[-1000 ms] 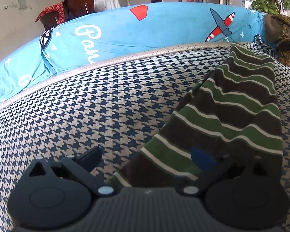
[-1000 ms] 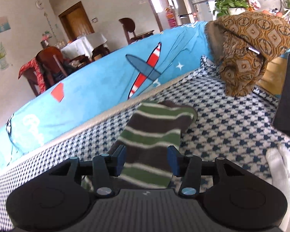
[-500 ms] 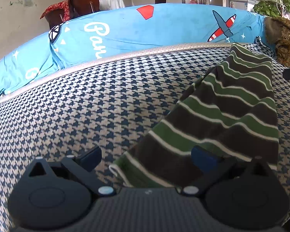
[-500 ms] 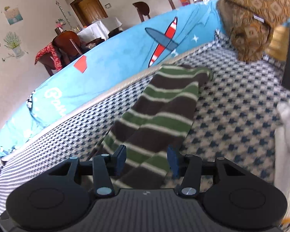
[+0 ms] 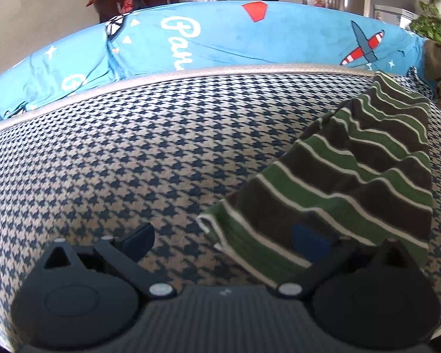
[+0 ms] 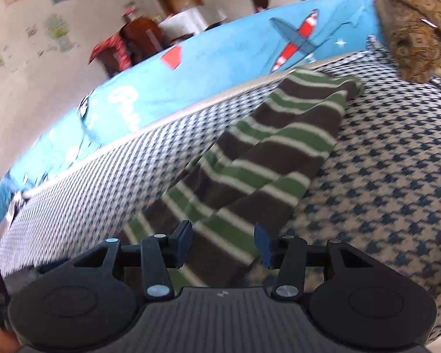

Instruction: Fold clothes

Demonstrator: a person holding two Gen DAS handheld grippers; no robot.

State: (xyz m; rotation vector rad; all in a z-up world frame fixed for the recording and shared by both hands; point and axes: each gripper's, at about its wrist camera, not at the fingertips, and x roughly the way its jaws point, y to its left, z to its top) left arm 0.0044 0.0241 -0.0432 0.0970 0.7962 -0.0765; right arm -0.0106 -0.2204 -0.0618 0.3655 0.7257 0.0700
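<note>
- The right gripper [image 6: 222, 242] has its two jaws apart, and they hold nothing.
- The striped garment [image 6: 267, 158], green and brown with thin white lines, lies on the houndstooth surface [image 6: 376, 194]; its near end sits between the jaws.
- Behind the garment runs a blue sheet [image 6: 208, 67] with a red plane print.
- To the right of the garment's far end lies a brown patterned cloth [image 6: 417, 26].

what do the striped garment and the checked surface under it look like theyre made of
Striped garment: looks like a soft knit, cotton or wool blend perhaps; matte, limp, draping in loose folds, with a stitched white hem. Checked surface: seems a woven upholstery fabric in houndstooth, matte and slightly coarse, stretched taut over padding with a piped edge; exact fibre cannot be told.
</note>
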